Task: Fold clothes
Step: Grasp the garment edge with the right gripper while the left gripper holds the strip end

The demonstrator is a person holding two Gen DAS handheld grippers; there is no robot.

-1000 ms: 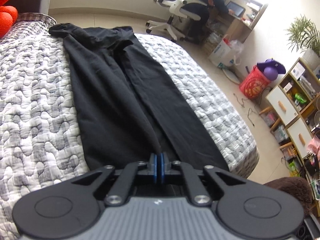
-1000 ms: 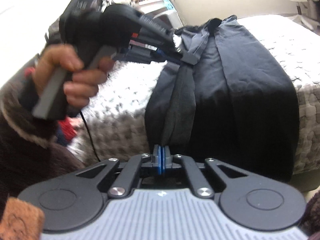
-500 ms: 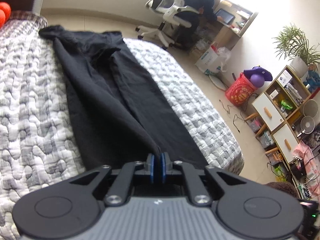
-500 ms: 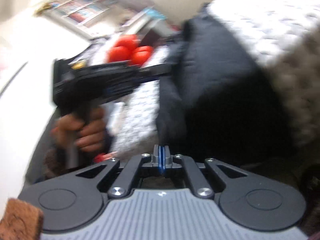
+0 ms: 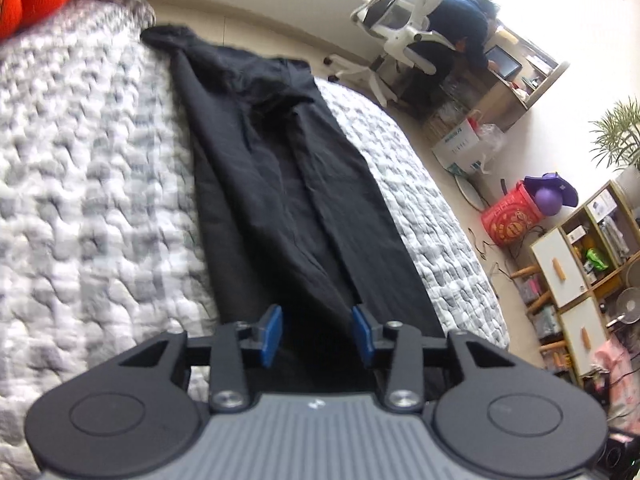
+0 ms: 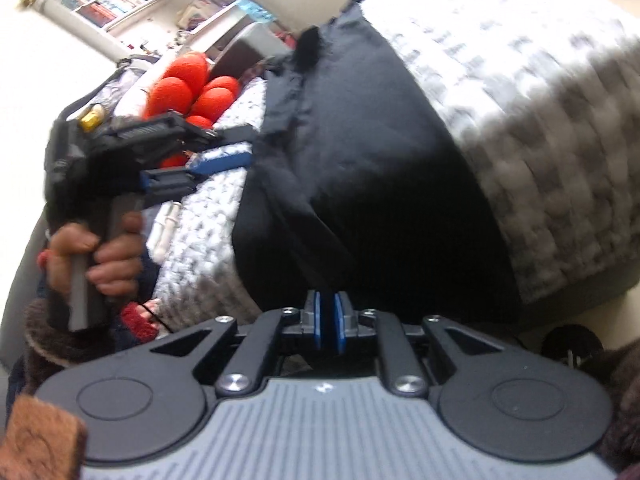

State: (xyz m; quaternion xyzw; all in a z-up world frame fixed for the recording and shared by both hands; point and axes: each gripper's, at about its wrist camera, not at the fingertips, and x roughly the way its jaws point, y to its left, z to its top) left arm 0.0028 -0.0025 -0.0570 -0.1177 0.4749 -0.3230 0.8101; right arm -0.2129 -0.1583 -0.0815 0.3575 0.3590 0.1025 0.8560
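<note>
Having just been opened, both grippers' blue pads are seen apart, the left gripper (image 5: 316, 334) widely and the right gripper (image 6: 330, 322) narrowly, releasing the long black cloth trousers (image 5: 280, 184) laid flat along the grey-white quilted bed (image 5: 80, 184).

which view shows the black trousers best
The left wrist view: the trousers lie full length along the bed, both legs visible. The right wrist view shows only a blurred dark mass of them hanging over the bed's edge.
</note>
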